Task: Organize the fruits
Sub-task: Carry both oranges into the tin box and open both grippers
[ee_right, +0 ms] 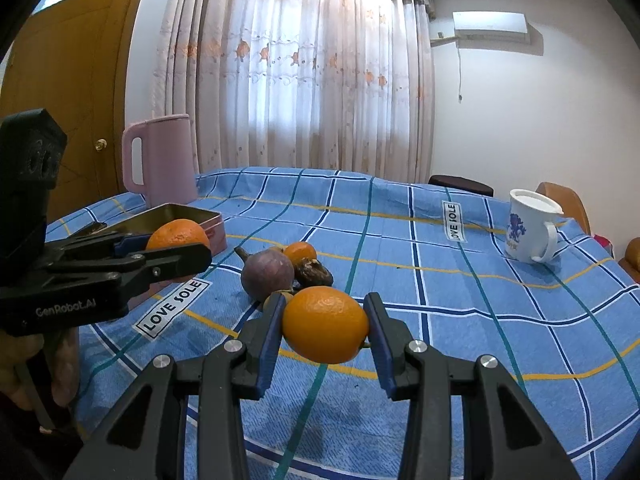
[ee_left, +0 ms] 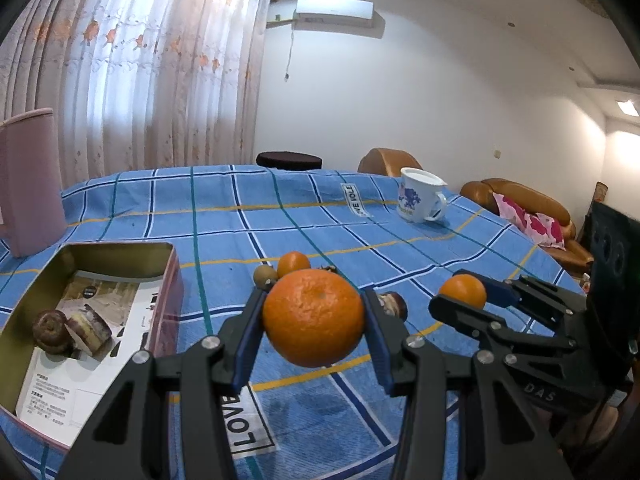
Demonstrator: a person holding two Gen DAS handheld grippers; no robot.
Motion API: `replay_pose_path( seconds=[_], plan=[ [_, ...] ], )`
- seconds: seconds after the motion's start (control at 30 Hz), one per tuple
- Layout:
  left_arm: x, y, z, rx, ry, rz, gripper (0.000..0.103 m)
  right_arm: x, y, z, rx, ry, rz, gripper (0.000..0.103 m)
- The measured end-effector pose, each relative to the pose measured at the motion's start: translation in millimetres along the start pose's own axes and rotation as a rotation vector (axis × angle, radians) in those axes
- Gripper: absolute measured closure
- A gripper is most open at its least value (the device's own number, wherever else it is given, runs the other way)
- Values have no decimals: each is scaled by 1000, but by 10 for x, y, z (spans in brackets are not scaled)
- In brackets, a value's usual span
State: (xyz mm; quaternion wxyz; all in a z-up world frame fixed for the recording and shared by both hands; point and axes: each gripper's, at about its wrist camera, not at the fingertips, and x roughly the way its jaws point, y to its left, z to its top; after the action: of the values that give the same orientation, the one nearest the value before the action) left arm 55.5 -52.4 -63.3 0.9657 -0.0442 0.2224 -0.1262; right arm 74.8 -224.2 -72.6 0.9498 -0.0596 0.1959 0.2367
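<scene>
Blue checked tablecloth (ee_left: 320, 216). Left gripper (ee_left: 314, 320) clamps big orange (ee_left: 314, 316); right gripper (ee_right: 326, 326) clamps small orange (ee_right: 326, 324), both lifted. Tin (ee_left: 168, 280) sits left of both; left hand nearer, likely drops first.

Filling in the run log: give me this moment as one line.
left tongs: shut on large round orange | right tongs: shut on smaller oval orange | both lifted above blue checked tablecloth | open metal tin: no fruit visible
</scene>
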Motion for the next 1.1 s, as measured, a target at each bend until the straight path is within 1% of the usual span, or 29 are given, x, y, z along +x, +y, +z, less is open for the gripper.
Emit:
replay_pose_path(
  seconds=[0.23,0.43,0.73,0.9,1.0,1.1],
  plan=[
    [-73,-51,-11,24,-42,41,54,-103,43,-16,-27,-61,-2,61],
    [-149,-77,-21,37,-81,67,54,-132,40,-17,-27,-72,-1,61],
    [-194,-71,-2,28,-82,82,54,-125,-1,26,-2,-60,15,61],
    [-238,-31,30,19,-81,83,54,-156,42,125,-22,-62,20,61],
    [-317,57,75,0,-85,100,54,-158,77,247,-19,-60,48,61],
    [-410,190,138,-17,-99,137,54,-137,184,453,-41,-68,89,61]
  ],
)
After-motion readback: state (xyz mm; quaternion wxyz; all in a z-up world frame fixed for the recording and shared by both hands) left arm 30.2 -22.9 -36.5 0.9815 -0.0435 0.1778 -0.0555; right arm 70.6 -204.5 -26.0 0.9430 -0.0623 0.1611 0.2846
